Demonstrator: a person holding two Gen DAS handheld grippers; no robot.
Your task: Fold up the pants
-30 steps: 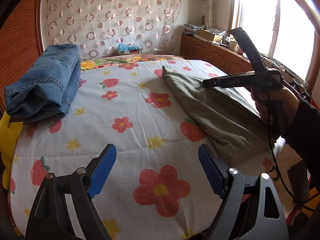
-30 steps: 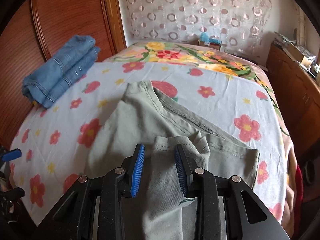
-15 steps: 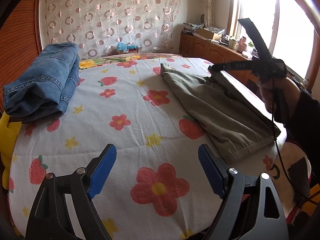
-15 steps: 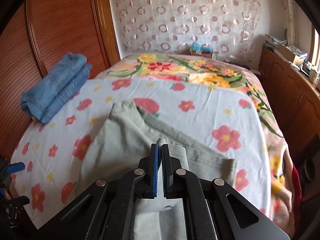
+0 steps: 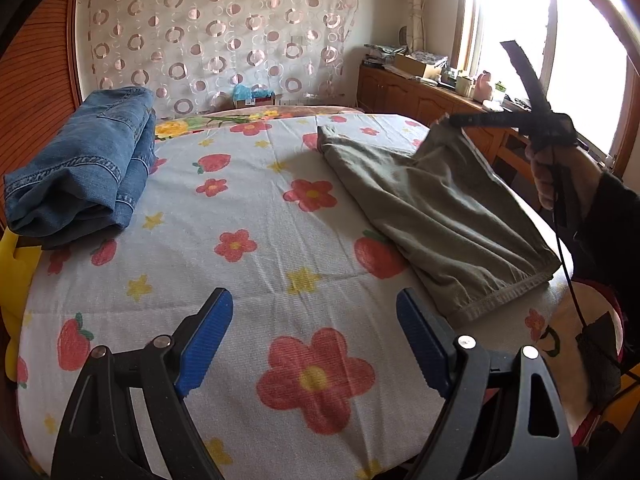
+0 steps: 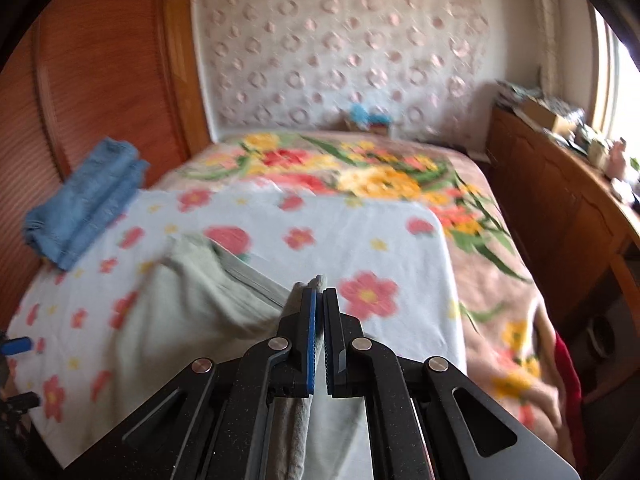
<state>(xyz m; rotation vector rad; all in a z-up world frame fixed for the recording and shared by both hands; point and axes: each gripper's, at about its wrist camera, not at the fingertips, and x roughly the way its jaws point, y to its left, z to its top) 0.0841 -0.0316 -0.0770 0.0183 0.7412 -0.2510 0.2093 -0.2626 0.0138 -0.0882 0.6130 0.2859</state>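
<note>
Olive-green pants [image 5: 432, 208] lie on the right side of the flowered sheet [image 5: 248, 280], hem toward the near edge. My right gripper [image 6: 319, 300] is shut on a corner of the pants [image 6: 192, 300] and holds it lifted above the bed; it also shows in the left wrist view [image 5: 460, 120], with the cloth hanging from it. My left gripper [image 5: 316, 340] is open and empty above the sheet's near edge, to the left of the pants' hem.
Folded blue jeans [image 5: 84, 164] lie at the bed's left side, also in the right wrist view [image 6: 84, 196]. A wooden headboard [image 6: 100, 80] stands on the left. A wooden cabinet [image 5: 424, 92] with clutter runs under the window on the right.
My right gripper shut on the pants' corner and lifted it up off the bed. The left gripper stayed open and hardly moved.
</note>
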